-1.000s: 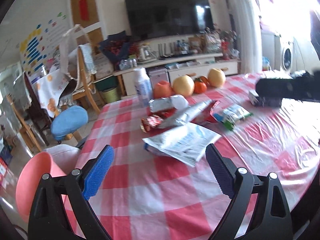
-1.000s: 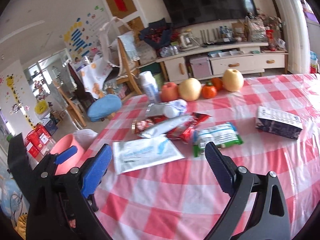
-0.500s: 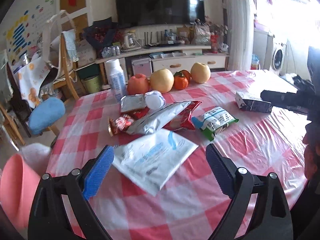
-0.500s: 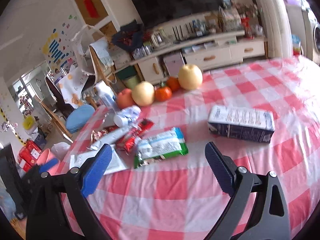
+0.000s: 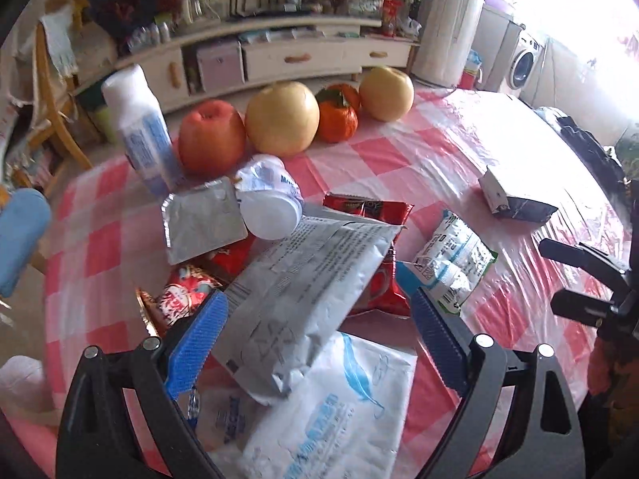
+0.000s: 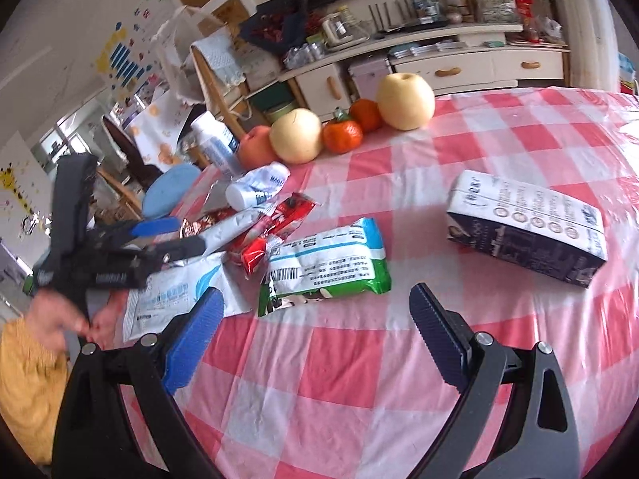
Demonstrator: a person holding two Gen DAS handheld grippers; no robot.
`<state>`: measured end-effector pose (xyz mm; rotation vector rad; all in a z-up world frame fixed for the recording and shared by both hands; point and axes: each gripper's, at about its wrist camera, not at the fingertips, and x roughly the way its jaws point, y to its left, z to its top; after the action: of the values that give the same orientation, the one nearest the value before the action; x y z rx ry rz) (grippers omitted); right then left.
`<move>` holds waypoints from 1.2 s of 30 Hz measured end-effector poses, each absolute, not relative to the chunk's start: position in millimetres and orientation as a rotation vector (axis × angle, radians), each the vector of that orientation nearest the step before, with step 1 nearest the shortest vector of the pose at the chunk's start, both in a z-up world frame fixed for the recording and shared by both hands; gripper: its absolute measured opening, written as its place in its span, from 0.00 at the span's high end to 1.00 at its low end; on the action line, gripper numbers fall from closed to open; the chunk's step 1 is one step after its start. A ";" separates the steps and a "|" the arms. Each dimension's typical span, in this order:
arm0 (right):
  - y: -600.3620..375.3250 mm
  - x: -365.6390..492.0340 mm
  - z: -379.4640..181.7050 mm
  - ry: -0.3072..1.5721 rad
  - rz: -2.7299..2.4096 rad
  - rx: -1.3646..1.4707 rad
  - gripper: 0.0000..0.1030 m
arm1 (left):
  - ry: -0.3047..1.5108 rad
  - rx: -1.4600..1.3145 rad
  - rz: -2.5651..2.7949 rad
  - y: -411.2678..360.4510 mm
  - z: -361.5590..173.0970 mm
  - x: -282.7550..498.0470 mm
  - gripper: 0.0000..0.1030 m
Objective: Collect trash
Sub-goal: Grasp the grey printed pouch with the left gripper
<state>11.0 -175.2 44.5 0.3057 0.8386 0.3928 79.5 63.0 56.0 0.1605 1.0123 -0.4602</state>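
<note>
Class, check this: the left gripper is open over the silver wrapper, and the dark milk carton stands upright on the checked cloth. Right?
One slip. The dark milk carton lies on its side, not upright; the right wrist view shows it. The left gripper is indeed open over the silver wrapper, on the checked cloth.

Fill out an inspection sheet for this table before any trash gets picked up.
Surface: checked tablecloth, plastic-covered.
Job's things: silver wrapper atop white pouch; red wrapper; green packet; dark carton apart.
Clutter: apple, two pears, oranges, standing bottle.
Grippers: left tongs open around silver wrapper; right tongs open, empty.
Cables: nothing seen.
Surroundings: TV cabinet, chairs.
</note>
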 end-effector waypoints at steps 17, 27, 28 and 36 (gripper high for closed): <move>-165.0 25.3 29.4 0.902 0.428 0.316 0.08 | 1.172 0.074 -0.515 57.2 11.3 119.7 0.11; -193.8 28.1 29.0 0.885 0.331 0.369 0.08 | 1.150 0.027 -0.633 14.3 5.4 67.1 0.19; -194.7 29.0 27.2 0.888 0.328 0.370 0.08 | 1.142 0.029 -0.629 11.6 6.7 64.7 0.19; -192.2 35.2 17.5 0.893 0.323 0.397 0.08 | 1.124 -0.043 -0.573 11.7 15.4 78.7 0.19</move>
<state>35.2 -192.2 17.5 0.3969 0.8925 0.3228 78.7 11.7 15.4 -0.0425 1.1240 -0.5732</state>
